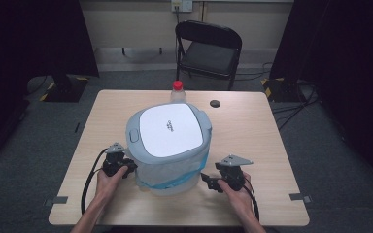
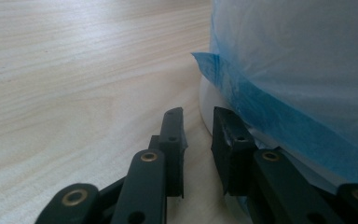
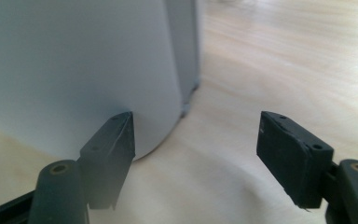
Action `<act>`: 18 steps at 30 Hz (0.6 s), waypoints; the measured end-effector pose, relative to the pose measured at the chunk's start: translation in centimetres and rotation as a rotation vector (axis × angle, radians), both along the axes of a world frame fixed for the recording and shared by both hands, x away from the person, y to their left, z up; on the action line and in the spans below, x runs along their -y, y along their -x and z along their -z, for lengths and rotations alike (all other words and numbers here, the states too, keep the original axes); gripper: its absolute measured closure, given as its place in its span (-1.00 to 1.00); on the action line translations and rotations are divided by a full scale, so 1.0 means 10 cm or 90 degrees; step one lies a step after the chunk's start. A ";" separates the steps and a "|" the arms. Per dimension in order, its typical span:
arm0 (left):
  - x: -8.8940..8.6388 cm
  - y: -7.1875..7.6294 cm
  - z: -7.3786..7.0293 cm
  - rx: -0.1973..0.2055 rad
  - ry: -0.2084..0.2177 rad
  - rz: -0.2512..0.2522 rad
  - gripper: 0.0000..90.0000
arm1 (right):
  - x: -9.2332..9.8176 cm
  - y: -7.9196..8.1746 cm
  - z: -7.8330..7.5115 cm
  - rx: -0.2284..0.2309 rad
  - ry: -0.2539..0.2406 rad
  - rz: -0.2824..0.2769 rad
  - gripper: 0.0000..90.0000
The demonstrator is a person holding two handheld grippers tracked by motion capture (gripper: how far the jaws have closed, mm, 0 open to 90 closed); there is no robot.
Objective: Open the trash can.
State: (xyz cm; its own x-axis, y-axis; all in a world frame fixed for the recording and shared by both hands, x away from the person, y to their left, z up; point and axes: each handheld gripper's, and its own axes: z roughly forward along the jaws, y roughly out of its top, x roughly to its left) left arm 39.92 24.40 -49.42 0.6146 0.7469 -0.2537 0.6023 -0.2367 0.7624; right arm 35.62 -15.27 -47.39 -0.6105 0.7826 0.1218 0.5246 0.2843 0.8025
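- A white bin (image 1: 170,148) with a grey-rimmed white lid (image 1: 169,130) is standing near the middle of the wooden table (image 1: 252,145), slightly toward the person's edge.
- A clear plastic liner with a blue band (image 1: 175,180) is wrapping the bin's lower body; in the left gripper view the blue band (image 2: 279,116) is running slantwise across the pale wall, with one corner of it sticking out.
- The left gripper (image 1: 122,167) is sitting low on the table at the bin's left side, held by the left hand (image 1: 108,180). Its jaws are standing drawn close together with a narrow strip of bare table showing between them, gripping nothing; the right-hand jaw in its own view is lying just beside the bin's base.
- The right gripper (image 1: 209,180) is resting at the bin's right side, held by the right hand (image 1: 238,193). Its jaws are standing wide apart and gripping nothing; in the right gripper view one jaw tip is lying right against the bin's curved wall (image 3: 74,70), the other well clear over the table.
- A bottle with a red cap (image 1: 177,85) is standing just behind the bin.
- A small dark round disc (image 1: 215,103) is sitting on the table's far part.
- A black folding chair (image 1: 209,46) is standing beyond the table.
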 end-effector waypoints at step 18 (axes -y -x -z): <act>-0.07 0.24 0.00 -0.016 -0.036 0.069 0.23 | 0.06 -0.25 -0.10 0.036 -0.009 0.039 -0.13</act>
